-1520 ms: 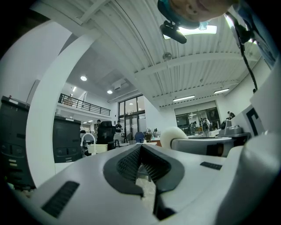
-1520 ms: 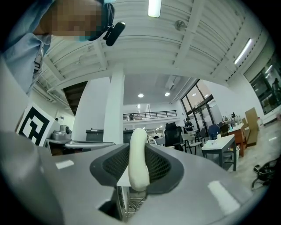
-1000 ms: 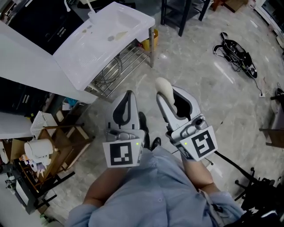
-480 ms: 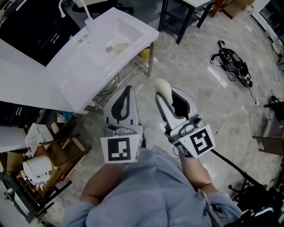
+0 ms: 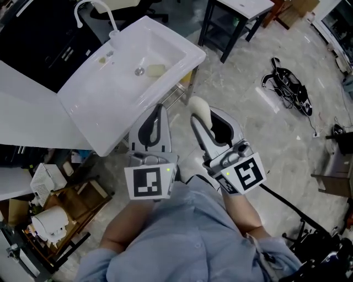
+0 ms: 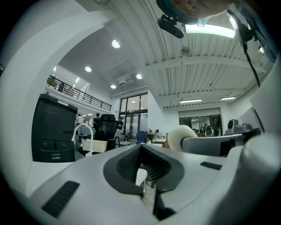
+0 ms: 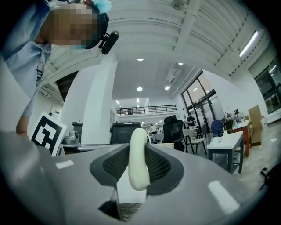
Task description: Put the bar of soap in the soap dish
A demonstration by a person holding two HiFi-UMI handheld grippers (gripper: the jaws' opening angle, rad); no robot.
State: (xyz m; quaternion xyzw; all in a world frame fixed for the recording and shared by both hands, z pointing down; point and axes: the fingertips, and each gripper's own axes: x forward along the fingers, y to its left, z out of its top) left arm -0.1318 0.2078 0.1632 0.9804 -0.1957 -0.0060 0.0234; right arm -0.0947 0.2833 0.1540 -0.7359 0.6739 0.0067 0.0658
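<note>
A cream bar of soap (image 5: 199, 106) stands on edge between the jaws of my right gripper (image 5: 205, 114), which is shut on it; in the right gripper view the soap (image 7: 137, 160) fills the gap between the ribbed pads. My left gripper (image 5: 160, 108) is beside it, shut, with nothing in its jaws (image 6: 140, 147). Both point level toward a white sink (image 5: 99, 113) just ahead and to the left. A pale yellowish object (image 5: 156, 70) lies in the basin by the drain; I cannot tell what it is. From the left gripper view the soap (image 6: 181, 135) shows at the right.
A curved white tap (image 5: 94, 7) rises at the sink's back. A wire rack sits under the sink (image 5: 177, 93). Black table legs (image 5: 223, 33) stand ahead on the right, a heap of black cables (image 5: 291, 82) lies on the floor, and wooden clutter (image 5: 71, 195) is at lower left.
Both grippers have travelled forward toward the sink, which now sits nearer and lower in the head view. The right gripper's hold on the soap and the left's shut jaws are unchanged.
</note>
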